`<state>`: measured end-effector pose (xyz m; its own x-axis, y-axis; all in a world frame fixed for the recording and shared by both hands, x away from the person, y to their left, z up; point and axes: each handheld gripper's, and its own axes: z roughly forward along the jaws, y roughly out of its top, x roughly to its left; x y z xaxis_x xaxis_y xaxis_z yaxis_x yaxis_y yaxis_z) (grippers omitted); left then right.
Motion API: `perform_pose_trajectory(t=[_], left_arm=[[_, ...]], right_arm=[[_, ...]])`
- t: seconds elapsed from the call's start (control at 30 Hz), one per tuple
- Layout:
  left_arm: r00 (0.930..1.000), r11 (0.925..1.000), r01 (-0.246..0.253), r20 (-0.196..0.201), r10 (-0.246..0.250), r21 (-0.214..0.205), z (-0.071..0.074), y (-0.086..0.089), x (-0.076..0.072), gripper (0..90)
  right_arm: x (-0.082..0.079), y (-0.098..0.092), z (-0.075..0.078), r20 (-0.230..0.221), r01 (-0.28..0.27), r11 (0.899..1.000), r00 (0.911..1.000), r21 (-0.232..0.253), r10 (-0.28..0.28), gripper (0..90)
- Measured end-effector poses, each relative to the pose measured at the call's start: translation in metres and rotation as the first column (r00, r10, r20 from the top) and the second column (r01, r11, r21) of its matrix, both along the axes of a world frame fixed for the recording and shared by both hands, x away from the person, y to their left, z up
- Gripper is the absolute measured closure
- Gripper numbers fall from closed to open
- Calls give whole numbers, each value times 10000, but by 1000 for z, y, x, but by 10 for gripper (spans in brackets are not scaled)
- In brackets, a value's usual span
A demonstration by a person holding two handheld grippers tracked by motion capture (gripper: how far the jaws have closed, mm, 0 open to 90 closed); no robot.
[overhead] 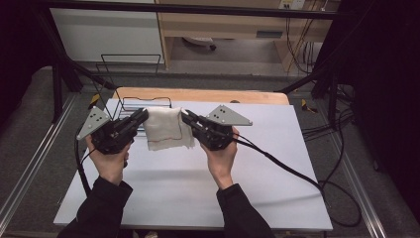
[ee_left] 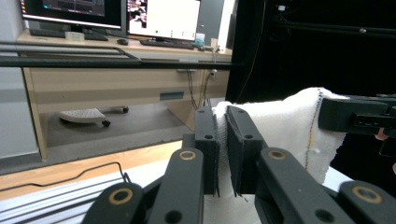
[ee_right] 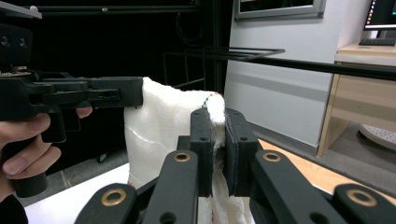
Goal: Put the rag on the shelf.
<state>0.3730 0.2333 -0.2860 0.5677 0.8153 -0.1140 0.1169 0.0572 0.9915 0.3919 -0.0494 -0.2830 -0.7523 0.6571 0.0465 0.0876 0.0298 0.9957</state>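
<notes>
Left hand-held gripper (overhead: 141, 117) and right hand-held gripper (overhead: 186, 118) angled inward, each clamping raised white cloth (overhead: 164, 128)

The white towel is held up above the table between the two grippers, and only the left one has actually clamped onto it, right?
Not quite. Both are clamped on it: the right gripper view shows its jaws shut on the white towel, just as the left gripper view shows for that one.

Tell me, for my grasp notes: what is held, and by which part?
White cloth: left gripper and right gripper each pinch an upper corner.
</notes>
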Motion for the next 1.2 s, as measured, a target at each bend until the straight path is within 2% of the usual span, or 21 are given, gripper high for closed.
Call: perform_pose_trajectory(t=[0.57,1.0,1.2], left_arm=[[9982,9992,-364,466,371,-177,29,19,12,832],[9930,9971,-658,958,691,-375,48,27,20,832],[9909,9955,-805,1036,855,-507,55,32,25,832]], right_arm=[[14,23,28,484,55,9996,9988,270,-68,837],[26,37,49,828,179,9986,9963,499,-220,837],[30,45,56,1035,187,9984,9943,532,-242,837]])
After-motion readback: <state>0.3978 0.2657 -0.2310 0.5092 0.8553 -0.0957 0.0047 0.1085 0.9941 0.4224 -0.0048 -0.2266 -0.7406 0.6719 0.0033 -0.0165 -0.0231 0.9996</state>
